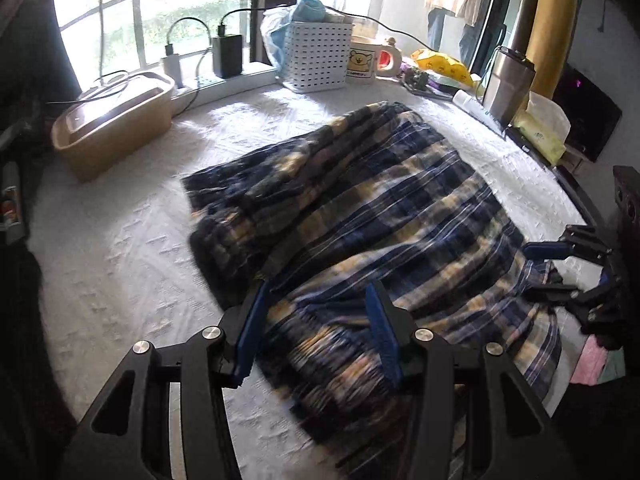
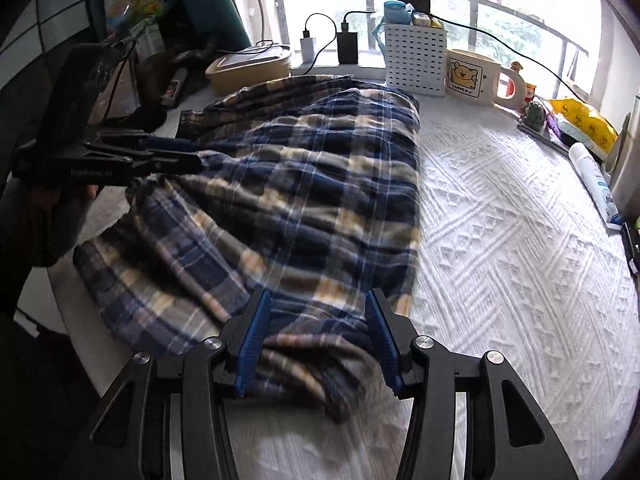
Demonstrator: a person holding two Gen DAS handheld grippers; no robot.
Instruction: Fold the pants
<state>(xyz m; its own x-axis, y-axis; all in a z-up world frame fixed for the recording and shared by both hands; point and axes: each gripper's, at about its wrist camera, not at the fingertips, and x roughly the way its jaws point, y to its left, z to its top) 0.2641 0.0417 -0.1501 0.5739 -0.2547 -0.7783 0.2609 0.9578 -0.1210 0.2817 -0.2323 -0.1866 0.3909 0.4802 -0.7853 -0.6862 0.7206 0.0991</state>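
Both spread: left claw (image 1: 320,332) and right claw (image 2: 318,338) over plaid pants (image 2: 304,184); white basket (image 2: 416,58), mug (image 2: 472,78) behind.

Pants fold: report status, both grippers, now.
Left gripper open, right gripper open, both over plaid pants. Pants rumpled on white cover, not held. Nothing blocking.

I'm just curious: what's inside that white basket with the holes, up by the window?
Poking out of the white basket are a blue cup-like thing and some small yellowish items. Its walls hide whatever sits lower down.
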